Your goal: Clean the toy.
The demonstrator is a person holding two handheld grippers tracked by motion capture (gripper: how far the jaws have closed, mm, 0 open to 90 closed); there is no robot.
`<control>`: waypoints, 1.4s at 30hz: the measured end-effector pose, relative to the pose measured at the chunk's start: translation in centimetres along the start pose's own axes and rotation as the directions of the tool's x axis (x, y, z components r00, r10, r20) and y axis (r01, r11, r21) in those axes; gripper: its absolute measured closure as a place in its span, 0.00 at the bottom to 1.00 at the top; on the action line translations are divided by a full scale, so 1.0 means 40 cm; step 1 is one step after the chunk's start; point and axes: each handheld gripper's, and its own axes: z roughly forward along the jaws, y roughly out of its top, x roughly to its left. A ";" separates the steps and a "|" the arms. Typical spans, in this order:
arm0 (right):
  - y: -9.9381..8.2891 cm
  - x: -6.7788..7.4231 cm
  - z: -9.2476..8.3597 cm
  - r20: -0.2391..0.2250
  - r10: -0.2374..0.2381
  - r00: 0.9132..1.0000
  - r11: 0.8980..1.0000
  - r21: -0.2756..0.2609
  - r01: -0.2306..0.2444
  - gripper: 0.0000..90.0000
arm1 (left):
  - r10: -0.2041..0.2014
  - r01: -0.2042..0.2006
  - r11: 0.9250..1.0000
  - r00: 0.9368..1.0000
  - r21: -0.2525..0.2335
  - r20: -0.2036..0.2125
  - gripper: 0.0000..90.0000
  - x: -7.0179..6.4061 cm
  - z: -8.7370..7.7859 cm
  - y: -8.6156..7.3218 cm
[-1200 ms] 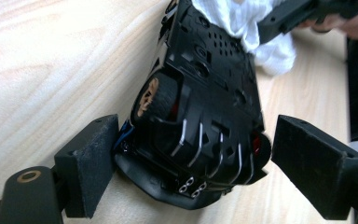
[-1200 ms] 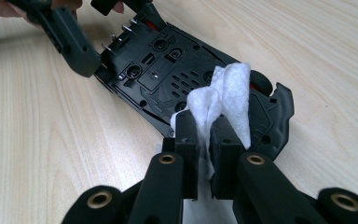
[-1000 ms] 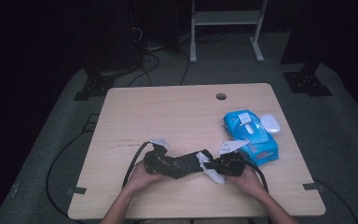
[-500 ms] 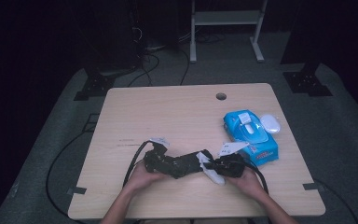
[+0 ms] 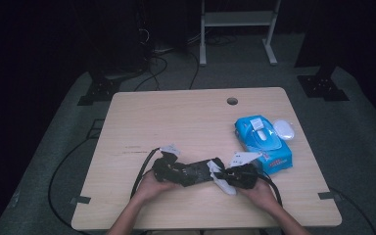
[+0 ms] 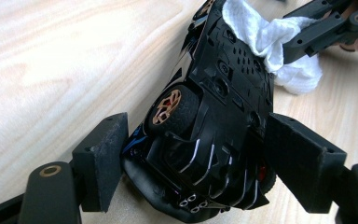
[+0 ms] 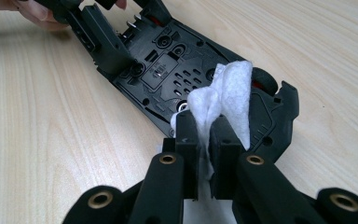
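Holding position since a second ago, left gripper [image 6: 196,154] clamping upturned toy car [image 6: 214,121] at table's [image 5: 176,117] near edge, right gripper [image 7: 204,140] pinching white wipe [image 7: 223,93] against the underside, suggesting wiping under way; car's bodywork facing down, hidden.

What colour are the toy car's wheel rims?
Copper-orange with red behind the spokes, on the wheel of the black car; clearest in the left gripper view.

Wood table [image 5: 186,122] w/ blue wipes pack [image 5: 264,143], white lid [image 5: 284,129].
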 end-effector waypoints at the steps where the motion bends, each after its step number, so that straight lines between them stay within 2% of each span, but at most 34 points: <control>1: 0.000 0.002 -0.001 0.002 -0.003 1.000 1.000 0.000 0.003 0.93 | 0.008 -0.008 1.000 1.000 -0.004 -0.009 0.26 -0.005 0.000 0.000; 3: 0.000 0.004 -0.002 0.005 -0.008 1.000 1.000 0.003 0.008 0.93 | 0.043 -0.043 0.999 0.999 -0.010 -0.034 0.26 -0.017 -0.002 -0.001; 5: -0.001 0.003 -0.004 -0.002 -0.007 1.000 1.000 0.005 0.007 0.93 | 0.090 -0.091 0.996 0.994 -0.016 -0.065 0.26 -0.030 -0.004 -0.002; 6: -0.002 0.003 -0.005 -0.008 -0.005 1.000 1.000 0.006 0.005 0.93 | 0.125 -0.127 0.992 0.988 -0.012 -0.085 0.26 -0.036 -0.006 -0.002; 8: -0.002 0.003 -0.007 -0.015 -0.002 1.000 1.000 0.012 0.002 0.93 | 0.162 -0.166 0.986 0.980 -0.024 -0.115 0.26 -0.051 -0.006 -0.007; 9: -0.002 0.004 -0.008 -0.018 -0.001 1.000 1.000 0.014 0.001 0.93 | 0.189 -0.194 0.981 0.974 -0.025 -0.128 0.26 -0.055 -0.007 -0.009; 12: -0.006 0.004 -0.010 -0.024 0.003 1.000 1.000 0.012 -0.003 0.93 | 0.237 -0.246 0.969 0.958 -0.035 -0.162 0.26 -0.069 -0.007 -0.015; 13: -0.007 0.005 -0.011 -0.025 0.003 1.000 1.000 0.011 -0.003 0.93 | 0.264 -0.272 0.962 0.949 -0.023 -0.173 0.26 -0.072 -0.009 -0.015; 14: -0.007 0.005 -0.011 -0.027 0.003 1.000 1.000 0.014 -0.002 0.93 | 0.279 -0.288 0.958 0.943 -0.022 -0.182 0.26 -0.076 -0.009 -0.016; 24: -0.015 0.007 -0.015 -0.039 0.015 0.999 1.000 0.014 -0.014 0.93 | 0.348 -0.359 0.933 0.912 -0.014 -0.218 0.26 -0.096 -0.013 -0.022; 26: -0.017 0.008 -0.016 -0.041 0.021 0.999 1.000 0.015 -0.020 0.93 | 0.348 -0.363 0.931 0.913 -0.036 -0.211 0.29 -0.096 -0.022 -0.024; 27: -0.019 0.008 -0.017 -0.035 0.018 0.999 1.000 0.017 -0.017 0.93 | 0.344 -0.363 0.930 0.917 -0.063 -0.203 0.34 -0.094 -0.031 -0.026; 29: -0.025 0.006 -0.015 -0.034 0.023 0.999 0.999 0.042 -0.022 0.93 | 0.347 -0.368 0.926 0.917 -0.082 -0.196 0.43 -0.093 -0.042 -0.028; 31: -0.036 0.008 -0.009 -0.032 0.025 0.999 0.998 0.055 -0.023 0.93 | 0.347 -0.367 0.927 0.918 -0.080 -0.195 0.43 -0.093 -0.041 -0.030; 32: -0.036 0.009 -0.008 -0.032 0.023 0.999 0.998 0.055 -0.021 0.93 | 0.353 -0.373 0.924 0.915 -0.078 -0.196 0.43 -0.092 -0.040 -0.031; 34: -0.034 0.010 -0.007 -0.031 0.018 0.999 0.998 0.062 -0.016 0.93 | 0.348 -0.369 0.926 0.917 -0.083 -0.196 0.43 -0.093 -0.038 -0.031; 35: -0.033 0.009 -0.007 -0.033 0.020 0.999 0.998 0.064 -0.017 0.93 | 0.362 -0.383 0.920 0.911 -0.081 -0.199 0.43 -0.093 -0.040 -0.031; 38: -0.036 0.007 -0.004 -0.031 0.025 0.999 0.997 0.074 -0.022 0.93 | 0.384 -0.406 0.909 0.904 -0.095 -0.188 0.51 -0.097 -0.046 -0.033; 40: -0.039 0.004 0.001 -0.033 0.026 0.999 0.996 0.087 -0.023 0.93 | 0.391 -0.409 0.910 0.902 -0.072 -0.182 0.56 -0.098 -0.039 -0.036; 42: -0.040 0.003 0.003 -0.033 0.031 0.999 0.995 0.090 -0.028 0.93 | 0.400 -0.414 0.909 0.898 -0.046 -0.182 0.56 -0.097 -0.028 -0.039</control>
